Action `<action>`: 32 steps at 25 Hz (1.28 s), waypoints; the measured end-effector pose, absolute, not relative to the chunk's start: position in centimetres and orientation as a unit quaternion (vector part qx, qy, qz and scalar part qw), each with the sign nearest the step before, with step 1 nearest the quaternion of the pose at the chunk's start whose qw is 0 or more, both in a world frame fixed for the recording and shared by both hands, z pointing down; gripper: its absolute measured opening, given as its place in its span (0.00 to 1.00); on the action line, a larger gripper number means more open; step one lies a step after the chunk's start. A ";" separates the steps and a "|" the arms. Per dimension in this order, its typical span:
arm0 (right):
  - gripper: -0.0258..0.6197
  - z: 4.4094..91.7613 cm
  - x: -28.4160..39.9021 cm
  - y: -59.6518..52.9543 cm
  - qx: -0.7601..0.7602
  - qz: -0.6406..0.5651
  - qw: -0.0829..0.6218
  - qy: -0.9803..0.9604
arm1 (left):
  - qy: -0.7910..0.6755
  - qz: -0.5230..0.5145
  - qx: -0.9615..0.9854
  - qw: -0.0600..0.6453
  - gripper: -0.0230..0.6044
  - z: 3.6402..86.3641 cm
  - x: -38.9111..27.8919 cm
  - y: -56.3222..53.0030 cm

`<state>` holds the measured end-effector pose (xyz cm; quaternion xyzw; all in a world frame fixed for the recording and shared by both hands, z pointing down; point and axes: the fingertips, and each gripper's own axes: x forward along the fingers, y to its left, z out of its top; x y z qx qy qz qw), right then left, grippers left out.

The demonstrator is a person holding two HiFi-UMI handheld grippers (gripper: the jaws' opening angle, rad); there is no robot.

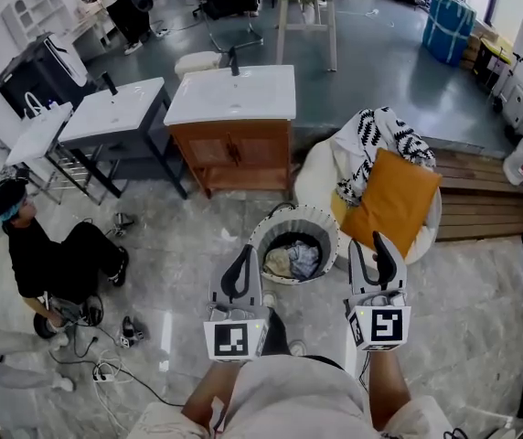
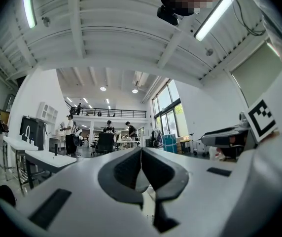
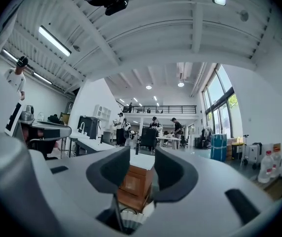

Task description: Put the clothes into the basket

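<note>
- White ribbed basket (image 1: 312, 218), one only, stands on the marble floor at 12 o'clock from the two grippers. It holds a small heap of pale clothes (image 1: 293, 259) against its dark inside.
- One left gripper (image 1: 245, 252) hovers at the basket's 7 o'clock. In the left gripper view this gripper (image 2: 141, 154) has both fingers (image 2: 123, 174) pressed together, with nothing between them.
- One right gripper (image 1: 369, 245) hovers at the basket's 4 o'clock. In the right gripper view this gripper (image 3: 142, 157) has its two fingers (image 3: 111, 172) apart and holds nothing. Through the gap show the wooden cabinet (image 3: 136, 181) and, lower, the basket's rim (image 3: 131, 216).
- One white soft seat (image 1: 316, 176) sits at the basket's 2 o'clock, just beside it. Two pieces lie on it: a black-and-white patterned garment (image 1: 385, 135) and, overlapping it at 6 o'clock, an orange piece (image 1: 391, 201). Whether that one is a cushion or cloth I cannot tell.
- Three white basin tops stand in a row from 12 to 10 o'clock of the basket. They are the wooden cabinet (image 1: 234, 144), a dark-framed stand (image 1: 115, 112) and a smaller stand (image 1: 37, 133).
- One person (image 1: 56, 259) sits on the floor at the basket's 9 o'clock, well apart.
</note>
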<state>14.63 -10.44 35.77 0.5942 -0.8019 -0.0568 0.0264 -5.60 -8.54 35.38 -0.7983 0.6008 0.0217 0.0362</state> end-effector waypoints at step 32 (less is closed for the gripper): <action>0.02 36.7 11.0 -10.2 0.567 -0.044 0.015 -0.823 | 0.626 0.023 -0.779 0.026 0.05 36.2 -9.0 -7.1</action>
